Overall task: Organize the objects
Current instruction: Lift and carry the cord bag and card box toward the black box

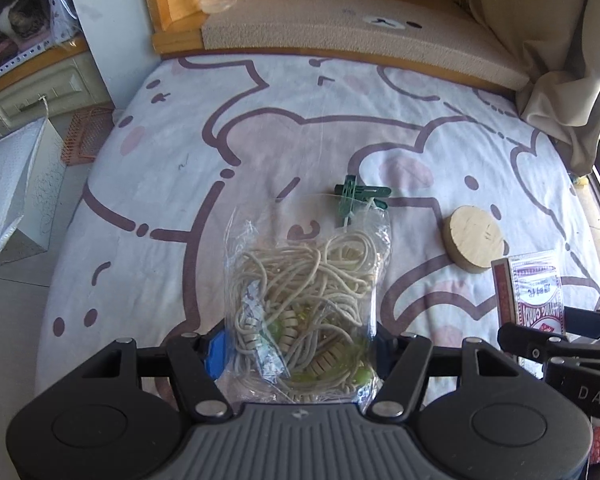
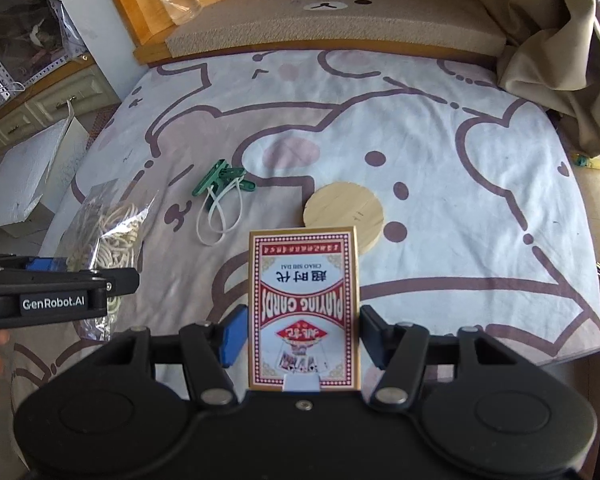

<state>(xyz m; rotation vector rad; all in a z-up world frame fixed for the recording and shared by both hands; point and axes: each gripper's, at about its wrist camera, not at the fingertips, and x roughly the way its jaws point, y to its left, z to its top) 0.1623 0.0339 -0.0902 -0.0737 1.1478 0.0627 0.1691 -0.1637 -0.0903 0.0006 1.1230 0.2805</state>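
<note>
Left wrist view: the left gripper [image 1: 298, 354] pinches a clear bag of cream cord [image 1: 306, 300] above the bedsheet [image 1: 260, 120]. Beside it, the right gripper [image 2: 300, 340] clamps a playing card box [image 2: 304, 308] upright. Green clothespins [image 2: 222, 180] and a wooden disc [image 2: 342, 210] lie beyond.

A crinkly glossy clear plastic bag [image 1: 306, 280] holds matt cream cord, the card box [image 2: 304, 308] is glossy printed paperboard, the disc [image 2: 343, 210] pale smooth wood, the bedsheet [image 2: 440, 168] soft matt cloth.
</note>
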